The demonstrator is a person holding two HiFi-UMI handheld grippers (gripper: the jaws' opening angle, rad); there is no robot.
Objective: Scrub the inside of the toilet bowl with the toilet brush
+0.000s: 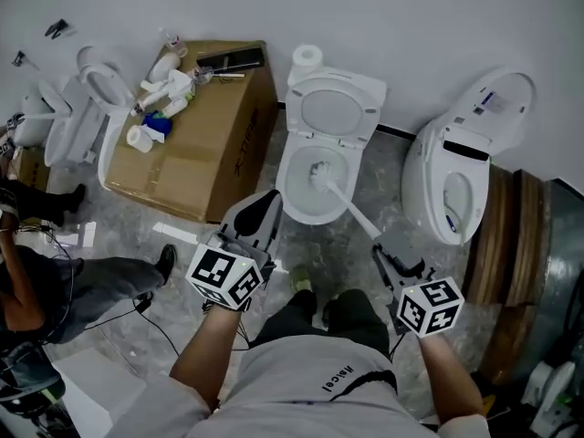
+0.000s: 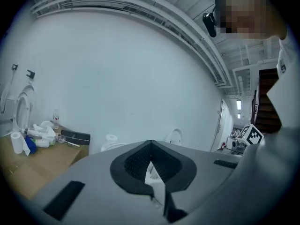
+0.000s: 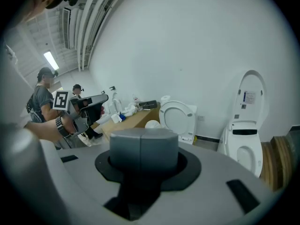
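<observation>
— closest up, what shows?
— two forearms, each behind a gripper with a marker cube on it. the right gripper [image 1: 383, 247] is clamped on the handle end of the toilet brush [image 1: 349, 206].
— and the bristles?
— the brush head [image 1: 318, 173] is down inside the toilet bowl [image 1: 285, 192], ahead of the right gripper and a little to its left. the white handle slants straight back from the bowl to that gripper.
— what about the other one?
— the left gripper [image 1: 267, 203] has its tips pressed together and pinches nothing. its own view shows only a thin white wedge below where the pads meet. it hangs just short of the bowl's near rim, left of the brush handle. i can't tell whether it touches the porcelain.
— what's around them?
— the seat and lid [image 1: 334, 109] stand raised beyond the bowl, with a paper roll [image 1: 307, 58] on top behind them. a cardboard box [image 1: 205, 167] sits on the floor [image 1: 356, 263] to the left of the left gripper, with white bottles [image 1: 169, 89] lying on it. a second toilet [image 1: 436, 185] stands to the right of the right gripper, its lid lifted too.
</observation>
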